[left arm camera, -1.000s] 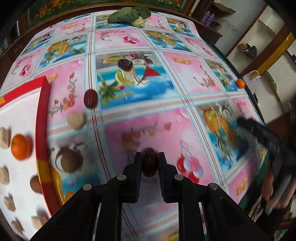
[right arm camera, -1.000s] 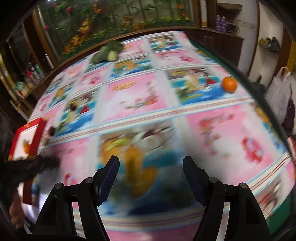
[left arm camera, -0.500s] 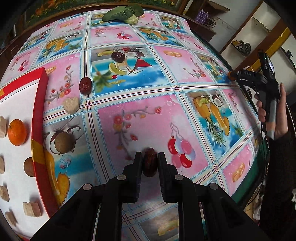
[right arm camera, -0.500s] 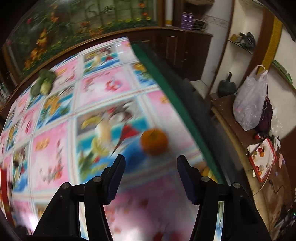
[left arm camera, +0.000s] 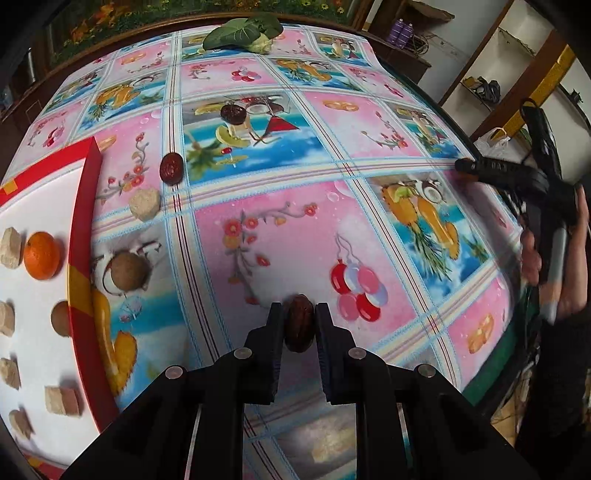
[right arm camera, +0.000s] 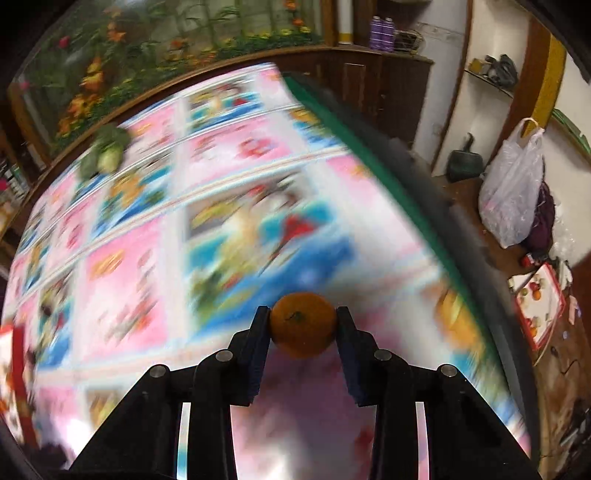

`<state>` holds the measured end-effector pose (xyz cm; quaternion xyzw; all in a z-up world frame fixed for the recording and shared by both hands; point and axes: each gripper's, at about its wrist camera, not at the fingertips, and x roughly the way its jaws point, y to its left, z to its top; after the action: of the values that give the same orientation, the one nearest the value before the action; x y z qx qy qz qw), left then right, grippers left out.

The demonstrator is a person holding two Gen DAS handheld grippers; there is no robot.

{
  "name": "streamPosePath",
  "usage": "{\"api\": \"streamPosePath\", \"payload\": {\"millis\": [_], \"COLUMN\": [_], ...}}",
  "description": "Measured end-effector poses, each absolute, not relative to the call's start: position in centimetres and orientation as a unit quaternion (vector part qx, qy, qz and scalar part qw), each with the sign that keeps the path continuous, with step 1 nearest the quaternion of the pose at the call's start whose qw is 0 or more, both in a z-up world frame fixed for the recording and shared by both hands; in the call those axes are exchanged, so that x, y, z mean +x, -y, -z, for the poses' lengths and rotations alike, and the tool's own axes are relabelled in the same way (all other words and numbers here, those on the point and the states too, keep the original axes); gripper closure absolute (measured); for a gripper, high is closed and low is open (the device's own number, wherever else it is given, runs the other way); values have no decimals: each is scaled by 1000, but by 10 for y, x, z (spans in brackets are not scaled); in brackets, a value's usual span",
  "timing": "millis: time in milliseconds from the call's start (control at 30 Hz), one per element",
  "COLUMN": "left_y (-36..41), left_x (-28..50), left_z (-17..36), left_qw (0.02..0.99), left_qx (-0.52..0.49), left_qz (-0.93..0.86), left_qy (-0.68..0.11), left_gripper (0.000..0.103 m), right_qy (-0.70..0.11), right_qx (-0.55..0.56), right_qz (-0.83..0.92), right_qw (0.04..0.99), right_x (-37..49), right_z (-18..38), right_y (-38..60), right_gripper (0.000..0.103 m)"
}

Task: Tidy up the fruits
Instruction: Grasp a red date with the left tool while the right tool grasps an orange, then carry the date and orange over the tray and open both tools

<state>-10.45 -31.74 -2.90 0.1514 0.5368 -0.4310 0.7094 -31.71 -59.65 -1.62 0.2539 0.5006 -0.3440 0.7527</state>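
My left gripper [left arm camera: 299, 325] is shut on a dark red date [left arm camera: 298, 332], held above the patterned tablecloth. A red-rimmed white tray [left arm camera: 83, 229] lies at the left, with an orange [left arm camera: 41, 254], a brown round fruit and several beige chunks in it. On the cloth lie another date [left arm camera: 171, 168], a darker date [left arm camera: 233, 113], a beige chunk [left arm camera: 144, 204] and a brown round fruit [left arm camera: 127, 273]. Near the table's right edge my right gripper [right arm camera: 303, 319] has its jaws closing on a small orange [right arm camera: 303, 330], and both pads touch it.
A leafy green vegetable [left arm camera: 240, 31] lies at the far end of the table. The table's dark edge [right arm camera: 436, 206] runs close to the right gripper. Beyond it are a plastic bag [right arm camera: 513, 192] and a second red tray [right arm camera: 539, 306] on the floor.
My right gripper has swung across the table to its right edge and drawn its jaws in around the orange. The left gripper still holds the date and has barely shifted.
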Motion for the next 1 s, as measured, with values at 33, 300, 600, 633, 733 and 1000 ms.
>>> {"api": "streamPosePath", "payload": {"millis": [33, 300, 600, 633, 733, 1000], "left_y": [314, 257, 144, 131, 89, 26], "left_x": [-106, -115, -91, -88, -75, -45], "left_z": [28, -5, -38, -39, -43, -40], "left_qw": [706, 711, 766, 770, 785, 795], "left_qx": [146, 102, 31, 21, -8, -51], "left_qz": [434, 454, 397, 388, 357, 311], "left_qy": [-540, -527, -504, -506, -507, -518], "left_gripper": [87, 87, 87, 87, 87, 87], "right_qy": [-499, -458, -434, -436, -440, -482], "right_qx": [255, 268, 233, 228, 218, 154], "right_qz": [335, 218, 101, 81, 42, -19], "right_qw": [757, 819, 864, 867, 870, 862], "right_x": [-318, -303, -244, -235, -219, -159], "right_z": [14, -25, -59, -60, -64, -53], "right_y": [583, 431, 318, 304, 273, 200], "right_gripper": [66, 67, 67, 67, 67, 67]}}
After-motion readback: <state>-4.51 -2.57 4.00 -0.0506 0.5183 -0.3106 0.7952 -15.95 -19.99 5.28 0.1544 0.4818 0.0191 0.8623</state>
